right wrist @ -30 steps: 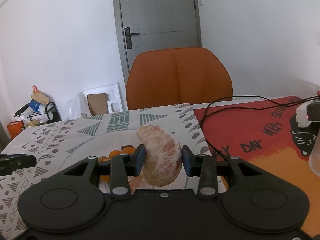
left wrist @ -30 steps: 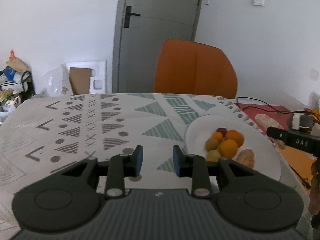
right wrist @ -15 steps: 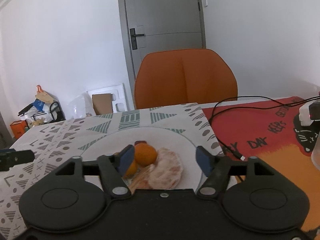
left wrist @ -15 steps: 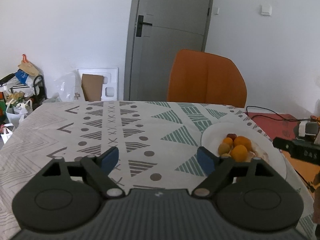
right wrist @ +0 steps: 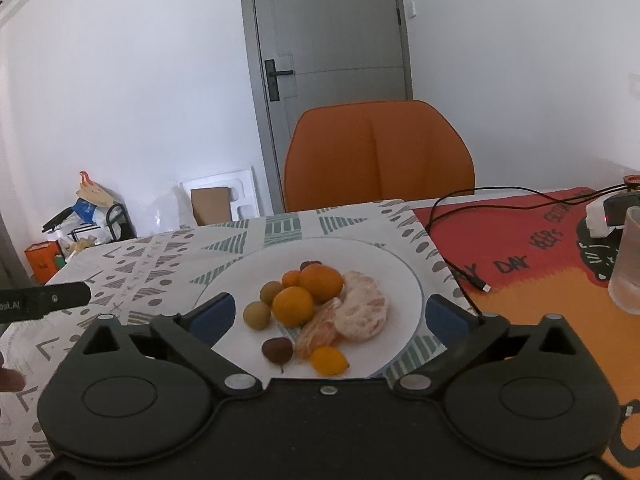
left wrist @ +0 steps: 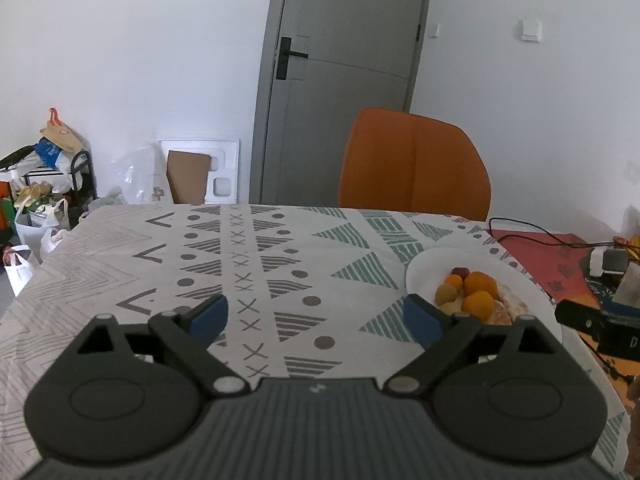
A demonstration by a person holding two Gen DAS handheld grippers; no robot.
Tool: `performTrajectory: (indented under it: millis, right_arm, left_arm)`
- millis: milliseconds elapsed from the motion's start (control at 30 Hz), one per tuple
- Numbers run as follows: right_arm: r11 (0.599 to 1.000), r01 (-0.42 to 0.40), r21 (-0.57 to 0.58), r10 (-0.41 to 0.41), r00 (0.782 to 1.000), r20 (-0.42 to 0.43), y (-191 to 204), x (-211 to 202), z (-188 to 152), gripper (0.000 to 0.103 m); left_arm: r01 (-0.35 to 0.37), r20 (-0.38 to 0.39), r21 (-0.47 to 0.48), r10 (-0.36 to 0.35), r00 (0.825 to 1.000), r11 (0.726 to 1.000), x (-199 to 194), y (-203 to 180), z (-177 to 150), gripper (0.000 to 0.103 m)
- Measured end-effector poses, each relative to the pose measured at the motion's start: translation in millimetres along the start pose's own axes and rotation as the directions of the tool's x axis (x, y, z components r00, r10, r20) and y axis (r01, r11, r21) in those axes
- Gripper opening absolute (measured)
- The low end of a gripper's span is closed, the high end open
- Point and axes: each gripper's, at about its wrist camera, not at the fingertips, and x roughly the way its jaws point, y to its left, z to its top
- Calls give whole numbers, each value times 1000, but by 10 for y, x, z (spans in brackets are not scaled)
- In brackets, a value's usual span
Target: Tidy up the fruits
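A white plate (right wrist: pixel 400 276) holds several fruits: two oranges (right wrist: pixel 320 282), small yellow-green fruits (right wrist: pixel 256 314), a dark red fruit (right wrist: pixel 277 350), a small orange kumquat (right wrist: pixel 329 360) and peeled citrus pieces (right wrist: pixel 362 308). My right gripper (right wrist: pixel 328 318) is open and empty, held back from the plate on its near side. My left gripper (left wrist: pixel 316 318) is open and empty over the patterned tablecloth (left wrist: pixel 248 264), left of the plate (left wrist: pixel 424 268). The fruits also show in the left wrist view (left wrist: pixel 476 292).
An orange chair (right wrist: pixel 380 152) stands behind the table. A red-orange mat (right wrist: pixel 540 248) with a black cable (right wrist: pixel 460 268), a white charger (right wrist: pixel 600 220) and a clear cup (right wrist: pixel 628 264) lies right of the plate. Bags and boxes (left wrist: pixel 44 184) sit on the floor at left.
My right gripper opened and let the peeled citrus piece go onto the plate, then drew back and up. My left gripper opened wide and pulled back.
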Motion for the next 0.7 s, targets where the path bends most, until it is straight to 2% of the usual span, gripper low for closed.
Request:
performTrajectory:
  millis: [400, 533, 700]
  right_arm:
    - [999, -49, 20, 49, 998, 26, 8, -342, -48, 103]
    - [998, -69, 13, 68, 997, 41, 27, -470, -63, 103]
    - [996, -84, 14, 83, 995, 56, 56, -606, -69, 103]
  left_arm:
    - [-43, 45, -3, 43, 998, 999, -358, 5, 14, 95]
    - [-91, 70, 26, 89, 994, 996, -496, -27, 1, 98]
    - [-94, 62, 30, 92, 994, 995, -643, -25, -14, 99]
